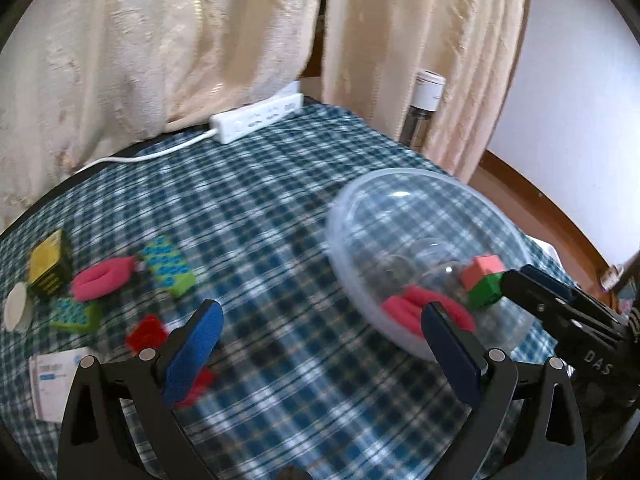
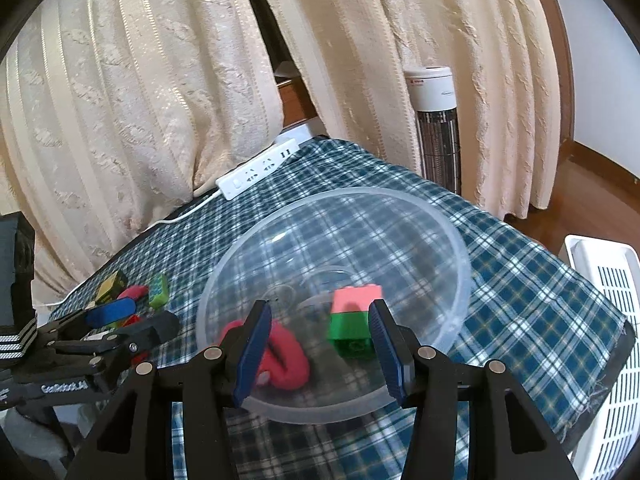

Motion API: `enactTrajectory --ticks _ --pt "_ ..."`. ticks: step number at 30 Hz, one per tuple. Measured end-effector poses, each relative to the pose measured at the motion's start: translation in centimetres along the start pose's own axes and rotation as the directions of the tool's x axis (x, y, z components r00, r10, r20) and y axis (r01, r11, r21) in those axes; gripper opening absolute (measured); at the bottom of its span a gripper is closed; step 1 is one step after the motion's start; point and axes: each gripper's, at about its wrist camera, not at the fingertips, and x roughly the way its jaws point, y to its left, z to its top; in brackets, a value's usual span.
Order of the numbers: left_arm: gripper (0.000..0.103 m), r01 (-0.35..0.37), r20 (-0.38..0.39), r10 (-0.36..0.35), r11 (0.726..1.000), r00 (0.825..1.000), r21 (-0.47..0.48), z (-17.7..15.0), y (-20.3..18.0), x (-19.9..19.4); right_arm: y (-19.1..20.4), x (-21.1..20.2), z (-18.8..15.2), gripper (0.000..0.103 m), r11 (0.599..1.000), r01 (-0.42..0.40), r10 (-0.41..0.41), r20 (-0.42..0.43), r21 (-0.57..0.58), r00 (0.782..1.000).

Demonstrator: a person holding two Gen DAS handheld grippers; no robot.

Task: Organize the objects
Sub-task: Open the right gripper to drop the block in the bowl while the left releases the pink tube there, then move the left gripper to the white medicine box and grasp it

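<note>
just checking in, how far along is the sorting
Done: a pink hair tie and a pink-and-green block lie in the clear bowl. In hand: nothing; both grippers look empty. Left: another hair tie, sponges, a yellow box and red pieces on the cloth.

Cream embossed curtains (image 2: 160, 92) hang behind a table covered with a blue-and-white plaid cloth (image 2: 520, 280). A white-topped tower heater (image 2: 436, 120) stands beside them on a brown wooden floor (image 2: 592, 192), near a pale wall (image 1: 568, 92).
</note>
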Motion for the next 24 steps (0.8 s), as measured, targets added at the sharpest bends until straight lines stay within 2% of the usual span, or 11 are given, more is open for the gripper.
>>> enactTrajectory --ticks 8,18,24 --pt "0.1 -0.061 -0.005 0.06 0.995 0.998 -0.074 -1.3 4.0 -1.6 1.9 -0.2 -0.4 0.057 0.999 -0.018 0.018 -0.011 -0.028 1.0" --pt "0.1 -0.14 -0.022 0.138 0.976 0.99 -0.168 -3.2 9.7 -3.3 4.5 0.0 -0.9 0.059 0.997 -0.04 0.038 -0.03 -0.064 0.999" --pt "0.1 -0.182 -0.04 0.178 0.965 0.983 -0.189 -4.7 13.2 -4.5 6.0 0.3 -1.4 0.059 0.995 -0.052 0.048 -0.051 -0.086 0.998"
